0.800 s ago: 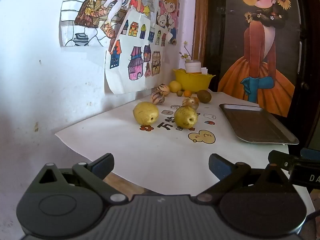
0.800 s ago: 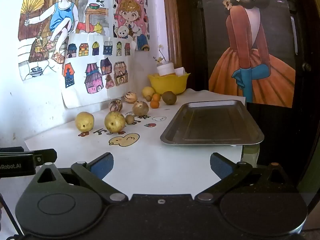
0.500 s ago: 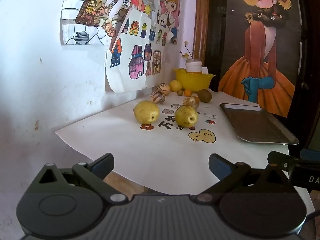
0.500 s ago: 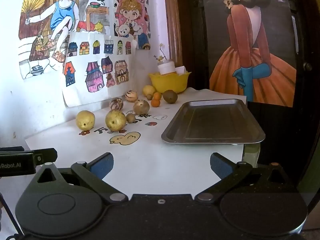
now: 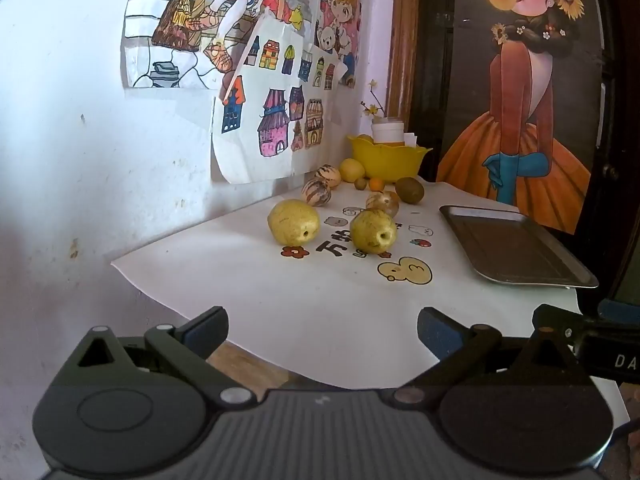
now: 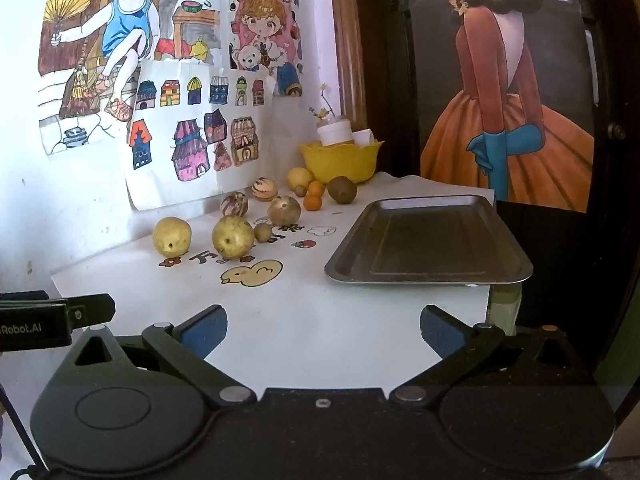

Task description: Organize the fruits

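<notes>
Several fruits lie on a white paper-covered table: two yellow pears (image 5: 294,227) (image 5: 373,231), striped melons (image 5: 316,192), a brown kiwi (image 5: 409,189), small oranges (image 6: 312,201) and a lemon (image 6: 299,177). The pears also show in the right wrist view (image 6: 172,236) (image 6: 233,237). An empty metal tray (image 6: 428,240) (image 5: 512,250) lies to the right of the fruit. My left gripper (image 5: 322,330) is open and empty above the table's near edge. My right gripper (image 6: 323,330) is open and empty, in front of the tray.
A yellow bowl (image 6: 339,160) holding white cups stands at the back by the wall. Drawings hang on the wall to the left. A dark door with a painted girl is at the right. The table ends just past the tray (image 6: 490,300).
Both grippers have drifted slightly forward toward the table. The fruit and tray have not moved.
</notes>
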A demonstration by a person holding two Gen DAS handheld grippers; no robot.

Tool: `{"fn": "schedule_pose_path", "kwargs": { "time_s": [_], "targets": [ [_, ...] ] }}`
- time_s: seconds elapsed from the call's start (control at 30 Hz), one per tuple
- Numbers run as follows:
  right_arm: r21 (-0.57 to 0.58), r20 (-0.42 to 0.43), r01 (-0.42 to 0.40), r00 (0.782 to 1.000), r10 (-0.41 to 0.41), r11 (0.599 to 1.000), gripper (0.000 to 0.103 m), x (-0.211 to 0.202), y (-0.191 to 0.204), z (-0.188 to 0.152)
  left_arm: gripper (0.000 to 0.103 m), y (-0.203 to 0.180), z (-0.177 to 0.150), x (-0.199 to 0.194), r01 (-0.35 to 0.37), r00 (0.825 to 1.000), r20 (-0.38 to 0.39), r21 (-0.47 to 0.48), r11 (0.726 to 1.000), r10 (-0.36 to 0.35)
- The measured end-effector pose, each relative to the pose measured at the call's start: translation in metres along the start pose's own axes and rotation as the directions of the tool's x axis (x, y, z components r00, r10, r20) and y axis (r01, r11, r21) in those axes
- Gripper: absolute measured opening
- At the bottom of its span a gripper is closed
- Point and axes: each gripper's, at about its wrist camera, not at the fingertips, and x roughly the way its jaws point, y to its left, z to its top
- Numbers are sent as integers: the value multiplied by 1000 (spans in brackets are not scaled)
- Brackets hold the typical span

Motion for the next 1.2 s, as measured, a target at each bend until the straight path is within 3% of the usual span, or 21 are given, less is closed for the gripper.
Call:
{"fn": "schedule_pose_path", "kwargs": {
  "time_s": [1.2],
  "targets": [
    [-3, -9, -5, 1000, 5, 1000, 102, 2, 4, -5, 103, 5, -10, 0, 1, 1000, -2, 3, 1000, -1]
  ]
}}
